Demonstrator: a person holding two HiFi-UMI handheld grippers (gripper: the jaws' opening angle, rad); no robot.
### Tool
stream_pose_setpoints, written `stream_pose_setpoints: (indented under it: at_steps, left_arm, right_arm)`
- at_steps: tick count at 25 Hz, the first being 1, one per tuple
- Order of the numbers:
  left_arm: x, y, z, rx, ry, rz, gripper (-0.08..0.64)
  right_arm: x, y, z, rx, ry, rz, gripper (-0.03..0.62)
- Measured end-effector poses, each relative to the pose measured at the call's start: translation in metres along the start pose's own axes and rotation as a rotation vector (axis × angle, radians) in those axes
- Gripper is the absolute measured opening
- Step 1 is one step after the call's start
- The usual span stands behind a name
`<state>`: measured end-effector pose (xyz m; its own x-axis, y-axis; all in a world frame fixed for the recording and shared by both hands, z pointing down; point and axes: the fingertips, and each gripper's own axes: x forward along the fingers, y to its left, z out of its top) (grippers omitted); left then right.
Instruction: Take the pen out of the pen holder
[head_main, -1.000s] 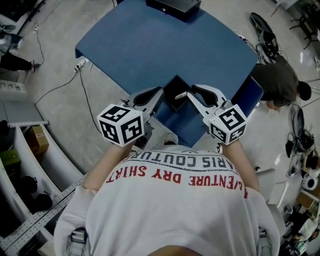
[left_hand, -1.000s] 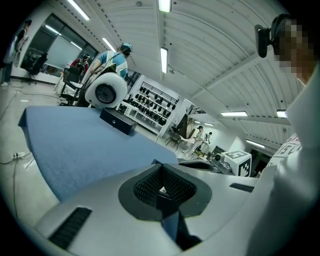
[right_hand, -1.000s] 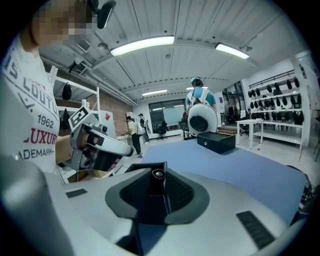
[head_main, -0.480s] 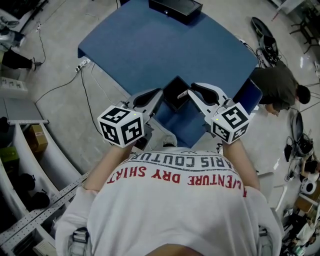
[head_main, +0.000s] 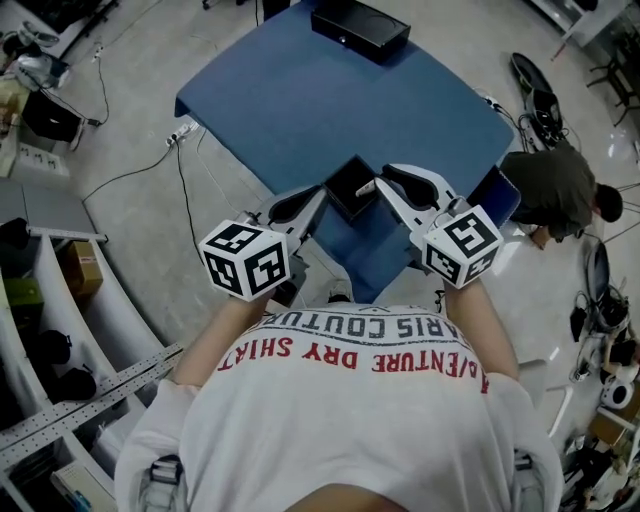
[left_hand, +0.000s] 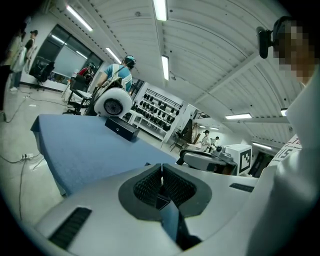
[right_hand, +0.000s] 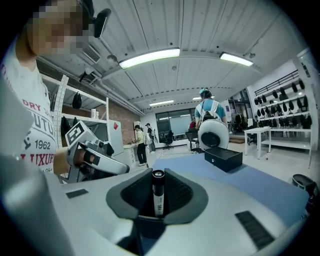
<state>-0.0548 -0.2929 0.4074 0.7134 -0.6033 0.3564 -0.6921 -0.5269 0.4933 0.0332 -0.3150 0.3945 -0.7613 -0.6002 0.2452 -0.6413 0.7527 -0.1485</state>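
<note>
A black square pen holder stands near the front edge of the blue table. My left gripper is at its left wall; in the left gripper view the pads are shut on that dark wall. My right gripper is over the holder's right side. It is shut on a black pen with a white printed barrel, held upright between the pads, its cap end level with the right gripper's fingertips. The holder's inside is hidden.
A long black box lies at the table's far end. A person crouches on the floor at the right, next to a blue panel. Cables run over the floor at the left. Shelving stands at the far left.
Both grippers have risen a little with their grips kept. The head view has shifted, so the table sits slightly further right in the picture.
</note>
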Motion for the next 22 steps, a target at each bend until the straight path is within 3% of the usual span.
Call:
stream_pose_setpoints:
  at_steps: [16,22]
  left_arm:
    - [-0.038,-0.048,0.001,0.031,-0.063,0.061,0.032]
    - [-0.056,-0.074,-0.013,0.047,-0.085,0.067,0.032]
  right_arm:
    - [-0.050,0.028,0.065,-0.082,-0.145,0.035,0.083]
    - [-0.089,0.046,0.070,-0.077,-0.191,0.025,0.083]
